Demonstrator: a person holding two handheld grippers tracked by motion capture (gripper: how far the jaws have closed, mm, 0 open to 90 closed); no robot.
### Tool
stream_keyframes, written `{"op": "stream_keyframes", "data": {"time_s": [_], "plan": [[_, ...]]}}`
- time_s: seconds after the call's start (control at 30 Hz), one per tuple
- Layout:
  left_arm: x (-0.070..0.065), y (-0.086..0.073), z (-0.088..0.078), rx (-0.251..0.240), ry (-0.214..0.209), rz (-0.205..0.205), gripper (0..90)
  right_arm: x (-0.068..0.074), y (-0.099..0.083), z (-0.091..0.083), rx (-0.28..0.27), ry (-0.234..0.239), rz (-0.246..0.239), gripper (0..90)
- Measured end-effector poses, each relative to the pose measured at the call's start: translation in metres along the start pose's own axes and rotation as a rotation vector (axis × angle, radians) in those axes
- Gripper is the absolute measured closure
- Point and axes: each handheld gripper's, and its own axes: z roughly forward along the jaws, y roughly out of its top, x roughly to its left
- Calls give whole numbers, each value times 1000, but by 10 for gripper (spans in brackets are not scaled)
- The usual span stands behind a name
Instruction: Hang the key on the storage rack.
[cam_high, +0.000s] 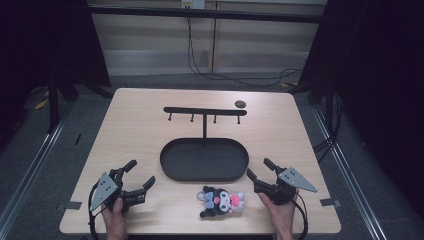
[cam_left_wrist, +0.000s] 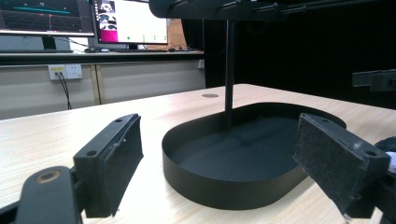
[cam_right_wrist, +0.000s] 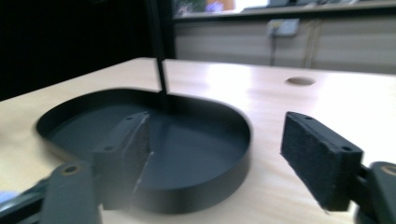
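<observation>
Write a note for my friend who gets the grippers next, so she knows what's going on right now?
Left gripper: open, holding nothing, at the near left of the table.
Right gripper: open, holding nothing, at the near right.
Plush toy keychain: lying on the table near the front edge, between both grippers, just in front of the black tray.
Hook rack: stands on a post rising from the tray; nothing hangs from its hooks.
Done: nothing moved yet, as far as things lie.
Left: probably pick up the toy and hang it on a hook.
</observation>
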Motion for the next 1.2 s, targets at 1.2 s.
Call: {"op": "stream_keyframes", "data": {"time_s": [1.2], "plan": [[0, 0, 0, 0, 0, 0, 151, 52, 62, 34, 454, 308, -142, 530]]}}
